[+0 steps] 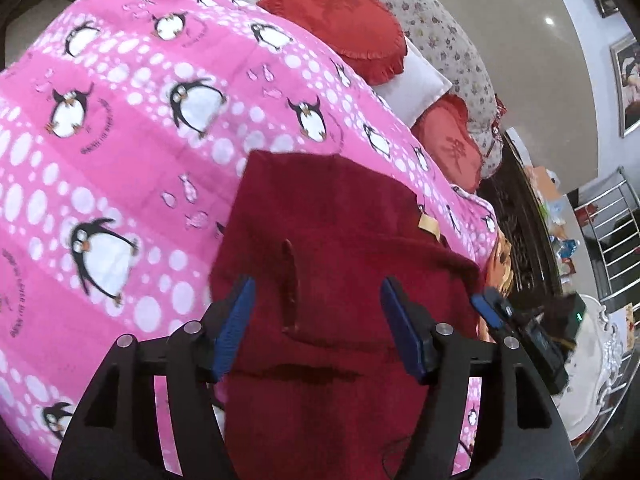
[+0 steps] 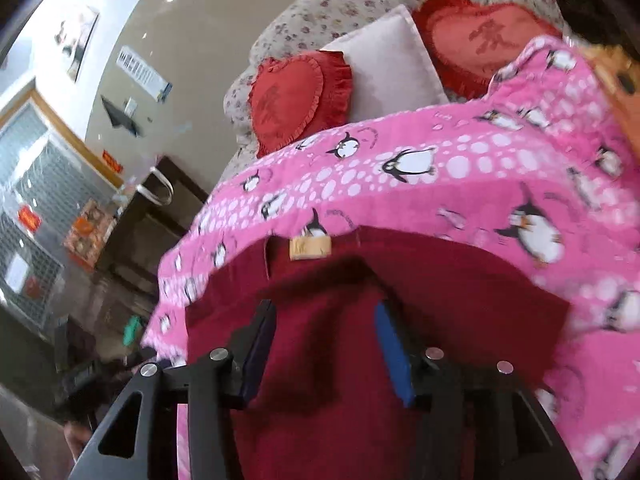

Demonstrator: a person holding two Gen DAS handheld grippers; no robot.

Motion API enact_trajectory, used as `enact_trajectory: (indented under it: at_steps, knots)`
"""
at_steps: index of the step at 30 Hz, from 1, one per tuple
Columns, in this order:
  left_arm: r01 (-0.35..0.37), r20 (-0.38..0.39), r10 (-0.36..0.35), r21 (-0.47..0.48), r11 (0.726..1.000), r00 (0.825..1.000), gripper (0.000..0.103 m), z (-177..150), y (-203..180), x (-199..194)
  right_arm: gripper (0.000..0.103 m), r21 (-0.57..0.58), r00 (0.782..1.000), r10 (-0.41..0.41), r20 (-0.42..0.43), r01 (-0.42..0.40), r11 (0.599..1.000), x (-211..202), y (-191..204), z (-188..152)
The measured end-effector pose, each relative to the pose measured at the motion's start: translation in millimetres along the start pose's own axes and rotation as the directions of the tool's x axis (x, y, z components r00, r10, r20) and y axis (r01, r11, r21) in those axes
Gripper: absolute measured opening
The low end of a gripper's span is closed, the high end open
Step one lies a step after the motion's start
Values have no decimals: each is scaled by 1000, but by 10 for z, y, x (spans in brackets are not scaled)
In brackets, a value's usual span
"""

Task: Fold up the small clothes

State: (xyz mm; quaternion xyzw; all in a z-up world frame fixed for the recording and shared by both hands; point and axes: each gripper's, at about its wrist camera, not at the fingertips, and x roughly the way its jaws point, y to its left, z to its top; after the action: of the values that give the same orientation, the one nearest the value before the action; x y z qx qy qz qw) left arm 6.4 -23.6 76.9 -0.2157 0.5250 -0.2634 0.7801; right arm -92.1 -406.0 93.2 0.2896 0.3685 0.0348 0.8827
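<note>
Lying flat on the pink penguin blanket (image 1: 132, 168) covering the bed: a small dark red garment (image 1: 340, 240), plush-looking, with a tan label (image 2: 310, 247) at its far edge and a short raised crease (image 1: 291, 284) running along its middle. Showing straight edges and a squared far corner in the left wrist view; appearing in the right wrist view as a broad red shape with a rounded far outline, blurred. Spreading under both tools and reaching down to the lower edge of each picture.

Hovering over the near part of the garment: the left gripper (image 1: 316, 312), jaws standing wide apart, blue pads (image 1: 236, 320) clear of the cloth and gripping nothing. Hanging over the same garment: the right gripper (image 2: 324, 332), jaws parted about halfway, nothing pinched between them, red cloth showing in the gap. Peeking in at the right of the left wrist view: the tip of the right gripper, beside the garment's edge.

Resting at the head of the bed beyond the blanket: two red heart-shaped cushions (image 1: 340, 12) and a white pillow (image 1: 416, 84) between them. Not showing any basket, box or other container.
</note>
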Motion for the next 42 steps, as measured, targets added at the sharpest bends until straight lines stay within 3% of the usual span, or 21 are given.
enact_trajectory:
  at_steps: [5,9,12,18,21,23,24,25,26,30,32,34,37,39,41,42]
  knots:
    - [-3,-31,2,-3,1000,1000,65,-40,-69,241,49,-11,999,-31,14,31,999,-354,-138,-192]
    - [3,-69,2,66,998,998,64,-103,-255,406,49,-17,988,-143,58,145,989,-601,-359,-273]
    - [3,-125,14,135,991,992,21,-105,-406,462,49,22,988,-150,42,150,989,-682,-519,-333]
    - [43,-60,-33,188,981,998,14,47,-612,97,53,-114,996,-88,-32,84,990,-653,-331,-678]
    - [52,-50,-43,197,979,998,14,132,-686,-21,57,-185,989,-129,-74,113,976,-425,-238,-820]
    - [47,-44,-39,202,978,998,13,158,-727,-56,50,-233,970,-242,-40,226,946,-310,-233,-843]
    - [48,-44,-40,201,978,998,13,161,-734,-70,29,-231,965,-263,-27,250,940,-310,-257,-845]
    - [50,-45,-42,200,978,998,14,162,-736,-77,15,-207,963,-268,-8,260,943,-360,-300,-833]
    - [51,-46,-42,201,978,998,13,159,-731,-77,11,-177,966,-259,8,257,950,-431,-344,-827]
    - [20,-77,-5,199,980,997,13,71,-613,78,7,-118,951,-303,56,308,944,-817,-506,-962]
    - [-15,-104,36,197,980,994,14,-4,-516,255,7,-89,953,-304,3,303,949,-833,-620,-1091]
    - [-47,-135,73,186,981,988,13,-80,-409,437,7,-85,951,-305,-53,300,950,-765,-693,-1200]
    - [-63,-142,88,168,984,986,14,-138,-309,516,8,-47,964,-243,-110,239,970,-819,-744,-1241]
    - [-60,-131,84,182,982,988,14,-133,-335,461,13,0,978,-196,-72,196,981,-982,-770,-1129]
    - [-67,-112,92,209,976,989,14,-114,-386,401,28,35,987,-161,-18,162,986,-1090,-788,-1011]
    - [-69,-103,94,218,973,990,14,-112,-408,374,48,54,984,-175,24,174,983,-1117,-806,-904]
